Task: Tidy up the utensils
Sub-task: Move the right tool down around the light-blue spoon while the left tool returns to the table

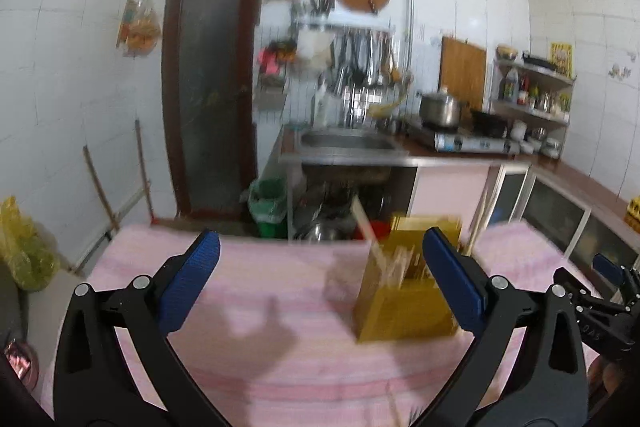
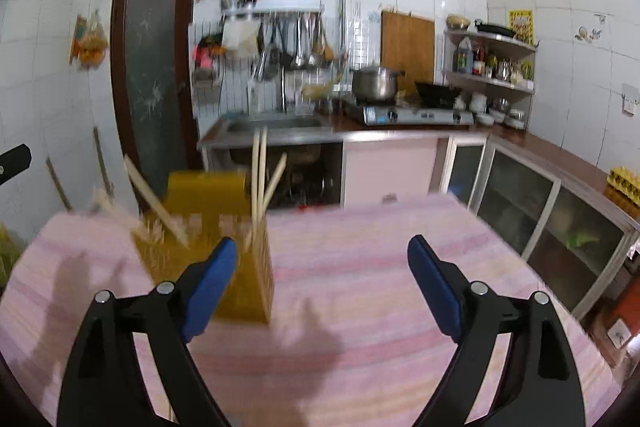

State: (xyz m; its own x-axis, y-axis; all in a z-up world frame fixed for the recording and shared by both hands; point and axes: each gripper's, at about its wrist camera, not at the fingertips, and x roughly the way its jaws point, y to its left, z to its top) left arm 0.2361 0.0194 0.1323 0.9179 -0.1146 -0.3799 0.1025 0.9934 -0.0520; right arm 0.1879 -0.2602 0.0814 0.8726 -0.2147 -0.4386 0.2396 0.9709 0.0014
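You are holding both the left gripper [image 1: 320, 279] and right gripper [image 2: 322, 285] with fingers apart and empty; several chopsticks [image 2: 259, 179] are already standing in the yellow holder [image 2: 236, 267] on the table [image 2: 380, 251], one seemingly lying near you

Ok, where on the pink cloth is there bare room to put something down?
Bare cloth lies left of the yellow holder and right of it, toward the cabinets. It is crowded at the holder, where chopsticks stick out.

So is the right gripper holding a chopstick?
No, the right gripper is open and empty; chopsticks stand in the holder.
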